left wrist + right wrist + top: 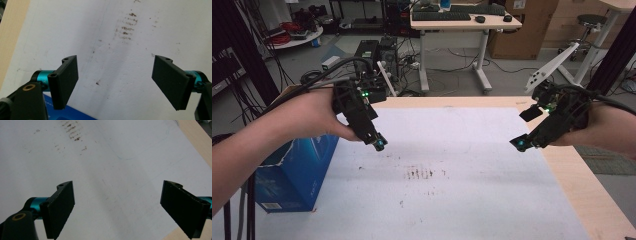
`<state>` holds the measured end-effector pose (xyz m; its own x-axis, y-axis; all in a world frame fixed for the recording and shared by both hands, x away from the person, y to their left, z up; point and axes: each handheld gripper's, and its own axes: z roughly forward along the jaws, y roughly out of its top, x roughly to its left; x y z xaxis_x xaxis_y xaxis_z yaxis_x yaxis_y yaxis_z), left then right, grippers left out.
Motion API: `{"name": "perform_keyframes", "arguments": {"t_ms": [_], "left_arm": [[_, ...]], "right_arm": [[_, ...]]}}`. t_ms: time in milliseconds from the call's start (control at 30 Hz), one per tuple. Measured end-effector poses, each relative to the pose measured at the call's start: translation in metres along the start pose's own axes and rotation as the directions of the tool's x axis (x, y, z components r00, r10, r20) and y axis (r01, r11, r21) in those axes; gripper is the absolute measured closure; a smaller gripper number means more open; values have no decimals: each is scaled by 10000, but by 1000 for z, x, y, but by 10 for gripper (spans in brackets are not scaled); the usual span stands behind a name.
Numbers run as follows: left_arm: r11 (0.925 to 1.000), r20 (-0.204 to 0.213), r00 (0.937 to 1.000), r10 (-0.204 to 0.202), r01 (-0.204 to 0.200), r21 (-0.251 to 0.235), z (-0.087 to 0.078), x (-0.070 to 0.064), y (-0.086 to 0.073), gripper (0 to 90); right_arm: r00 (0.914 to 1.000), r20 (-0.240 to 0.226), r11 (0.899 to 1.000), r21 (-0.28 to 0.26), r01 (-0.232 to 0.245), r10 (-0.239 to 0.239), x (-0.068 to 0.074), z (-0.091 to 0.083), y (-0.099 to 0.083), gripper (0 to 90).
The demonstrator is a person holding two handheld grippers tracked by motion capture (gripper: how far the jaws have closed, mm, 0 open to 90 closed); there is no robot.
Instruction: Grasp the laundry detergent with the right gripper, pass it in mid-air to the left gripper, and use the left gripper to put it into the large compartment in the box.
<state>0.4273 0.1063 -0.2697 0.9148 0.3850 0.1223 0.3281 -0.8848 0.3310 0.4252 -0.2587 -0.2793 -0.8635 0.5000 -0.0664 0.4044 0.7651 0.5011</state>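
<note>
Both grippers are up off the table, nothing in either one. Left gripper (pixel 379 142) sits over the left-centre of the white sheet (pixel 462 150), held in the person's left hand (pixel 319 117), tip angled down and inward; cable trails back off the top toward the floor behind. In the left gripper view its jaws are spread wide, both flat black pads (pixel 63 81) visible with bare sheet between them. Right gripper (pixel 523 142) hangs near the right edge of the sheet, held in the right hand (pixel 607 130), tip angled down and toward centre. In the right gripper view its jaws are also wide apart, pads (pixel 61 207) empty, sheet plus a strip of wooden table (pixel 195 135) at the far right. The two grippers are well apart, roughly level with each other, pointing at each other across the middle of the sheet. Between them, a bit nearer the person, is a patch of brown smudges (pixel 419 173) in short rows on the sheet; the same marks show ahead of the left jaws (pixel 127 27) and toward the upper left in the right gripper view (pixel 72 131). Blue cardboard box (pixel 294 172) stands at the left edge of the table, just below the left hand, one top flap torn; its blue corner shows at the bottom of the left gripper view. Neither gripper touches the box or the sheet.
</note>
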Motion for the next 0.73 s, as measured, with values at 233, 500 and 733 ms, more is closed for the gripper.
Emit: {"name": "perform_keyframes", "arguments": {"t_ms": [233,500,733], "left_arm": [[10000,58,10000,31,-31,34,1,0,1,214],[10000,54,10000,15,-15,-11,1,0,0,215],[10000,74,10000,9,-9,-21,2,-1,0,215]], "right_arm": [[10000,-27,10000,49,33,-33,0,2,0,116],[10000,-19,10000,46,-3,3,0,2,0,116],[10000,-16,10000,2,-25,25,0,1,-1,116]]}}
